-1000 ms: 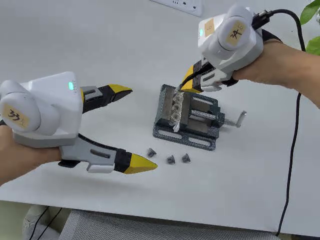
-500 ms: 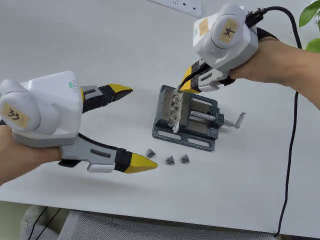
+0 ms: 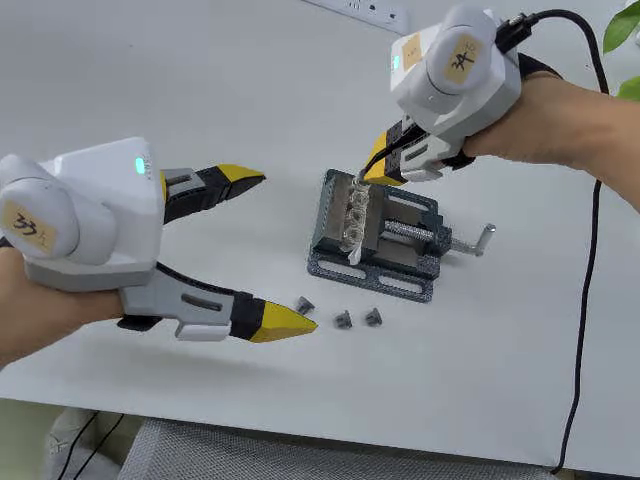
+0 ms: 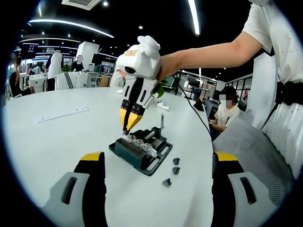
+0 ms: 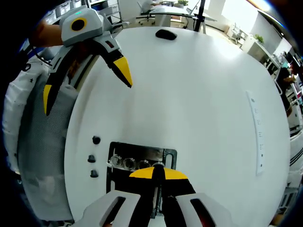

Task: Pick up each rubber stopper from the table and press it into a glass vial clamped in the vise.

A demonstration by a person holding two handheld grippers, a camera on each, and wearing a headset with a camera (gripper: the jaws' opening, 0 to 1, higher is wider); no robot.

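A dark grey vise point(image 3: 400, 262) point(image 4: 124, 149) point(image 5: 142, 152) clamps a row of glass vials point(image 3: 352, 218) point(image 4: 140, 143) point(image 5: 127, 163). My right gripper point(image 3: 372, 173) point(image 4: 127, 128) point(image 5: 157, 171) points down at the far end vial. Its jaws are shut, with a small dark stopper pinched at the tips. Three grey rubber stoppers point(image 3: 343, 319) point(image 4: 175, 170) point(image 5: 91, 158) lie on the white table in front of the vise. My left gripper point(image 3: 270, 250) point(image 4: 158, 158) point(image 5: 85, 92) hovers left of the vise, wide open with nothing in it.
The vise's screw handle point(image 3: 482, 238) sticks out to the right. A black cable point(image 3: 588, 250) runs down the table's right side. A power strip point(image 3: 370, 10) lies at the far edge. Green leaves point(image 3: 625, 30) show at the top right corner.
The right gripper has tilted a little over the end vial, its tips staying at the same spot. The left gripper has barely moved.
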